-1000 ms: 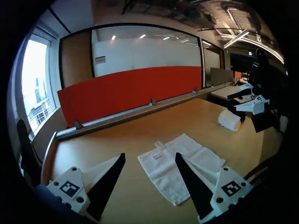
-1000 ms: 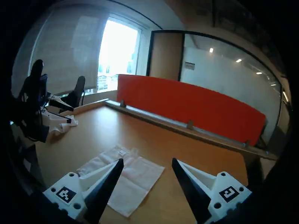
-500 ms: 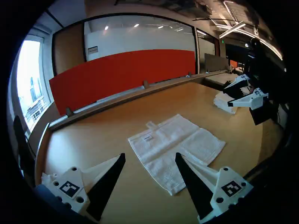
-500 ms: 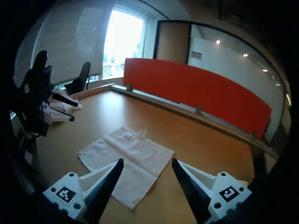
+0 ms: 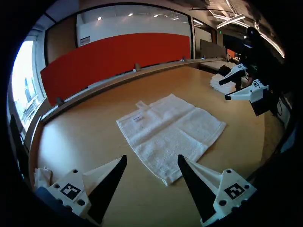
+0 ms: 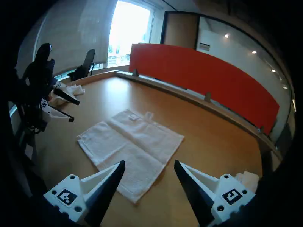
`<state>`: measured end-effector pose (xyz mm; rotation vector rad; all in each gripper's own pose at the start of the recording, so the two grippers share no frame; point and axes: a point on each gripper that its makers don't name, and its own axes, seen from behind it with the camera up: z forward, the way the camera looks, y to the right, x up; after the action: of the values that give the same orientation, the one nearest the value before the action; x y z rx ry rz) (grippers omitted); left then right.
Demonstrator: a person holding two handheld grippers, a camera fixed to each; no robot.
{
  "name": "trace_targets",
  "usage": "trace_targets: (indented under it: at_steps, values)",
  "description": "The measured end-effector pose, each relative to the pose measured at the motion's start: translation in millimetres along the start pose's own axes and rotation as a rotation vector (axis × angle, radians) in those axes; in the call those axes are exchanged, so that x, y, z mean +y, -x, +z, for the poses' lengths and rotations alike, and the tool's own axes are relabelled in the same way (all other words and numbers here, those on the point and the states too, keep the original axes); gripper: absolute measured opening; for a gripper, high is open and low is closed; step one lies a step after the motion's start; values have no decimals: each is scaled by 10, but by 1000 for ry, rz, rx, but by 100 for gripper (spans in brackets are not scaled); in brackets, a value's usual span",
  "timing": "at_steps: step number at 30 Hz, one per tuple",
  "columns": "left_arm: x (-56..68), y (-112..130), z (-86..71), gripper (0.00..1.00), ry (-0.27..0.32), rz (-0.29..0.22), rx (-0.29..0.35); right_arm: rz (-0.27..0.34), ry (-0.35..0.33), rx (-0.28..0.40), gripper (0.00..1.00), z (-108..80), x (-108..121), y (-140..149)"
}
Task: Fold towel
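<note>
- Left claw (image 5: 151,157) and right claw (image 6: 149,162) hang spread and empty, tipped lower toward the towel (image 5: 170,128) than a moment ago.
- Towel lies flat and unfolded on the surface (image 5: 75,128); folding hasn't begun, I'd say.

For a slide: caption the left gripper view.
Open left claw poised before a white towel spread flat on a wooden desk.

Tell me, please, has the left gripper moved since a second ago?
Yes: the left gripper has tipped down toward the towel; the red divider sits higher in its view.
</note>
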<state>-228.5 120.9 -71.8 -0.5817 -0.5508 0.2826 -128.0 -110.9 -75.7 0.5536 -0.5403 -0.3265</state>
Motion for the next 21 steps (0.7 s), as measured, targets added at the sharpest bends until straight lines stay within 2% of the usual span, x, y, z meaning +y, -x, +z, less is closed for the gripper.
trace_targets:
  at_steps: [12,21]
  values:
    - [111,372,230,99,34,-7,-77,-7,-50,-78,100,196,-189,421]
    - [192,601,337,99,68,-2,-143,-17,-79,-131,100,294,-294,689]
